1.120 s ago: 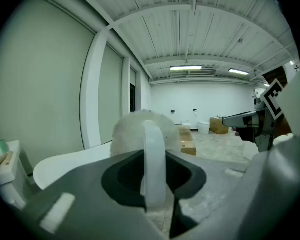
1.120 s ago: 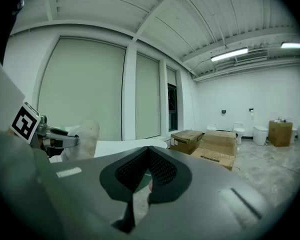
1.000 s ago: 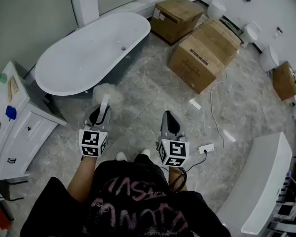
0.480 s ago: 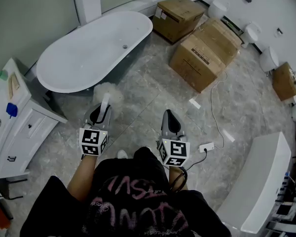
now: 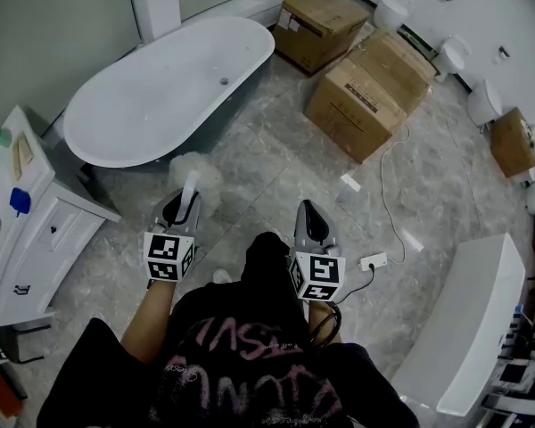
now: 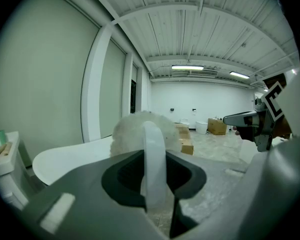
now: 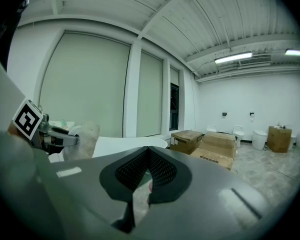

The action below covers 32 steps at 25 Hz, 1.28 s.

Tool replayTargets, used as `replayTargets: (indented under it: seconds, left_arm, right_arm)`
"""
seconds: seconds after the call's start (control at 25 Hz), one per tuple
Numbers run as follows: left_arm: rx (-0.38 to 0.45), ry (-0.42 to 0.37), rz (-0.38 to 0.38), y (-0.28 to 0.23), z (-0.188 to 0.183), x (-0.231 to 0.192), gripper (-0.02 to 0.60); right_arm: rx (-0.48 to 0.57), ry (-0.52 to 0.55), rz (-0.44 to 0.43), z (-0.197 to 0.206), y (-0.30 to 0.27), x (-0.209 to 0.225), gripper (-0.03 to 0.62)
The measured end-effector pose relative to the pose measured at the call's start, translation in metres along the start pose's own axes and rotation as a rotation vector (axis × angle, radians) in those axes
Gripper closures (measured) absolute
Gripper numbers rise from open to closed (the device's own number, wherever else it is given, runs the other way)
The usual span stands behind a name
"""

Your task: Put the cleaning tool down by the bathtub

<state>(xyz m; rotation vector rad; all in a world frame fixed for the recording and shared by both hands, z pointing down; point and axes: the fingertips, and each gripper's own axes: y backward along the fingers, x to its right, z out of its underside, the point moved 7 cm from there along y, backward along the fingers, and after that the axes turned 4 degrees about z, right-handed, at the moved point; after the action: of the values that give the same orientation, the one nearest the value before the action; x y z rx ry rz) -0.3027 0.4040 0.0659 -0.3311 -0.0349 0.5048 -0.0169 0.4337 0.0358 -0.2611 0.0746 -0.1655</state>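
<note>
The cleaning tool point(image 5: 194, 173) is a fluffy white duster head on a white handle. My left gripper point(image 5: 184, 205) is shut on that handle, and the head sticks out ahead of the jaws point(image 6: 140, 134). It hangs above the floor just short of the white oval bathtub point(image 5: 160, 92), which lies ahead and to the left. My right gripper point(image 5: 310, 221) is shut with nothing between its jaws, held level beside the left one. In the right gripper view the cleaning tool point(image 7: 85, 136) shows at the left.
A white vanity cabinet point(image 5: 27, 230) stands at the left, close to the tub's near end. Two large cardboard boxes point(image 5: 366, 87) sit ahead right. A cable and a white plug point(image 5: 372, 264) lie on the marble floor. Toilets point(image 5: 484, 103) line the right wall.
The view has shifted slightly; both grippers keep their places and the duster stays in the left jaws. A dark knee has come forward between the grippers.
</note>
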Motion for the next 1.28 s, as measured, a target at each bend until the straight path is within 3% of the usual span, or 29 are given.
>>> replayTargets:
  seconds: [0.88, 1.28]
  left_arm:
    - [-0.085, -0.045, 0.043, -0.12, -0.016, -0.016, 0.491]
    - [-0.186, -0.032, 0.063, -0.217, -0.015, -0.02, 0.492]
  right_arm:
    - [-0.049, -0.042, -0.002, 0.007, -0.113, 0.06, 0.58]
    - [-0.121, -0.063, -0.021, 0.024, -0.2, 0.114, 0.58]
